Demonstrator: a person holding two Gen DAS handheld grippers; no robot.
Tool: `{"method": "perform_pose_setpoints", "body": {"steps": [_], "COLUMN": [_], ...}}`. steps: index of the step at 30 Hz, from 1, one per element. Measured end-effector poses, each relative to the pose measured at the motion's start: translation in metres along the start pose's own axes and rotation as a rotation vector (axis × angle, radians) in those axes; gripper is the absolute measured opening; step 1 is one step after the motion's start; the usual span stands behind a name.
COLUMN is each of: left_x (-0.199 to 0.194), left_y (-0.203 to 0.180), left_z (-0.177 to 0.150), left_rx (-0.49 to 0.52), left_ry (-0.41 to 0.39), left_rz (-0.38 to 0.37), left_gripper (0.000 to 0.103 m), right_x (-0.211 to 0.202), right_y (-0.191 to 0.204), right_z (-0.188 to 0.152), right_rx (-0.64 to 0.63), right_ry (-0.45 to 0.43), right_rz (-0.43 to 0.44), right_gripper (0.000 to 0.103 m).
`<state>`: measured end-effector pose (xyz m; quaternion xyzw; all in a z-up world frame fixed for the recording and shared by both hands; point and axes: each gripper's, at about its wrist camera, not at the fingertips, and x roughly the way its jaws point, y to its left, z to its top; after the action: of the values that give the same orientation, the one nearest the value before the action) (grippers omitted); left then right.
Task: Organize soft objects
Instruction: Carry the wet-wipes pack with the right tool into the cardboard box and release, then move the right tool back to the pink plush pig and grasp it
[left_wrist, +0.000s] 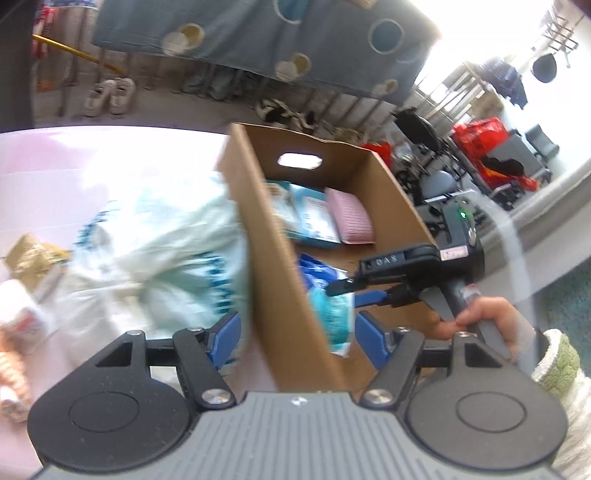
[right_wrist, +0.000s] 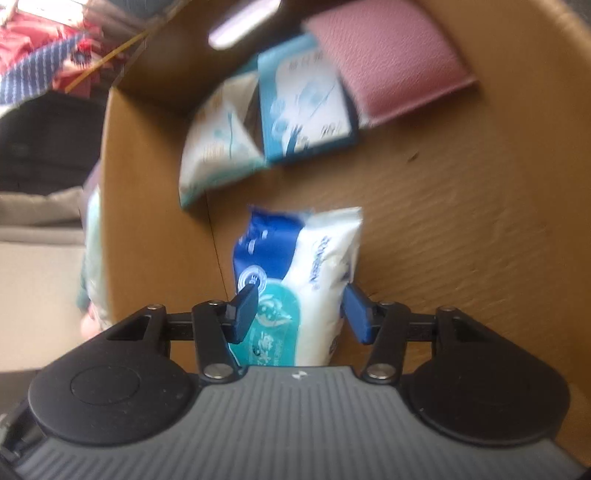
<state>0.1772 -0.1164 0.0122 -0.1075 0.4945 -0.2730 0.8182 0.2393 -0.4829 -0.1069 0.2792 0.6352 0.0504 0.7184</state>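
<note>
The cardboard box (right_wrist: 461, 206) could be knocked at its near wall by the left tongs (left_wrist: 297, 332), which are spread open and empty astride it. Inside, the wet-wipe pack (right_wrist: 295, 280) is clamped between the half-closed right tongs (right_wrist: 299, 314) above the box floor; released crooked, it could land tilted against the wall. "DAS" is read on the right tool's body, while the pack lettering is too blurred to read.

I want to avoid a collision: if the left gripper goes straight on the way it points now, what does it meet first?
Most likely the cardboard box: its near wall stands between the open fingers of the left gripper. Blur leaves depth uncertain.
</note>
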Motion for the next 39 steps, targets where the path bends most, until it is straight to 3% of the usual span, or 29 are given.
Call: {"method": "perform_pose_setpoints", "body": {"steps": [3,10,16,19,22,26,32,39], "left_x": [-0.013,-0.038,-0.06,-0.071,-0.077,-0.077,-0.076,-0.081], "left_y": [0.023,0.073,0.097,0.103,0.109,0.11,0.111,0.113], "left_z": [-0.009,-0.038,-0.074,-0.091,-0.104,-0.114,-0.121,-0.126], "left_rx": [-0.026,-0.091,-0.072,-0.06,-0.085,-0.101,-0.105,-0.101], "left_ry": [-0.016,-0.019,-0.042,-0.059,-0.07,-0.081,-0.078,-0.102], "left_rz": [0.043,0.117,0.179,0.217,0.235,0.228,0.244,0.285], "left_gripper": [0.069,0.069,0.07,0.072,0.072,0.072,0.072,0.072], "right_x": [0.009,0.024,0.0,-0.008,0.001,0.023,0.028,0.024], "right_y": [0.012,0.031,0.031,0.026,0.021,0.021,0.032,0.033], "right_z": [0.002,0.015,-0.002,-0.019,-0.035,-0.043,-0.034,-0.035], "right_rx": [-0.008,0.044,0.007,-0.054,-0.101,-0.106,-0.089,-0.074], "right_ry": [-0.03,-0.134,-0.097,-0.015,0.076,0.137,0.048,0.032], "right_rz": [0.009,0.0,0.035,0.008,-0.051,-0.037,-0.023,0.001], "right_gripper": [0.033,0.028,0.031,0.039,0.042,0.042,0.034,0.04]}}
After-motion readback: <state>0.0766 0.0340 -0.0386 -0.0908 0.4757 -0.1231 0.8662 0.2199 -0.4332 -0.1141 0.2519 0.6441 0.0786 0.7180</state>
